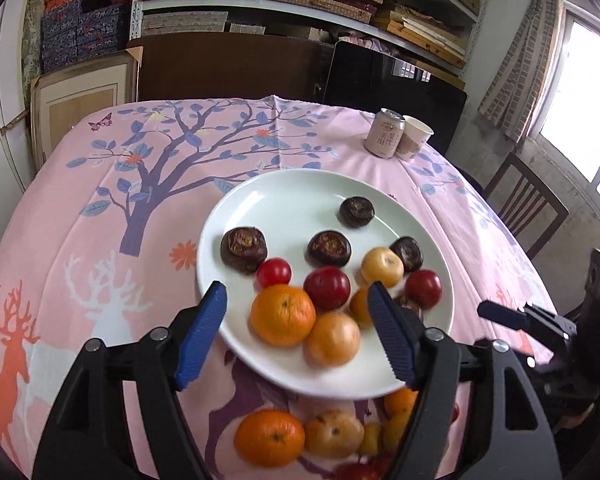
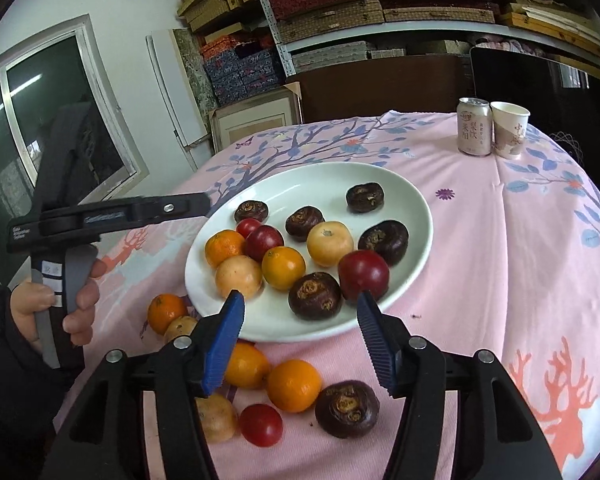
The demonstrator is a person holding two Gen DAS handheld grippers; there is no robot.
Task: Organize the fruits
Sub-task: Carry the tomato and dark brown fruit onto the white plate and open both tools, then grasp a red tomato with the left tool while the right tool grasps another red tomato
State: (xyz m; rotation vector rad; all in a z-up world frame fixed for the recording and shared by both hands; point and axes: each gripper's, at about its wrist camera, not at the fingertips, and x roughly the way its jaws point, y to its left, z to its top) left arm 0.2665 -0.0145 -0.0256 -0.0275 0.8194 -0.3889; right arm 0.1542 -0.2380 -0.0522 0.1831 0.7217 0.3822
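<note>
A white plate point(image 1: 300, 192) point(image 2: 404, 200) on the pink tablecloth holds several fruits: oranges point(image 1: 283, 314) point(image 2: 283, 267), red tomatoes point(image 1: 326, 287) point(image 2: 363, 274), pale yellow fruits point(image 1: 381, 267) point(image 2: 330, 243) and dark water chestnuts point(image 1: 243, 249) point(image 2: 315, 295). More fruits lie loose on the cloth in front of the plate: an orange point(image 1: 269, 437) point(image 2: 294, 385), a tomato point(image 2: 261, 425), a water chestnut point(image 2: 347, 408). My left gripper point(image 1: 298, 336) is open and empty above the plate's near edge. My right gripper point(image 2: 300, 344) is open and empty over the plate's near rim.
A drink can point(image 1: 384, 133) point(image 2: 474, 126) and a paper cup point(image 1: 414, 137) point(image 2: 509, 130) stand at the far right of the table. A wooden chair point(image 1: 528, 204) is to the right. Shelves with boxes line the back wall.
</note>
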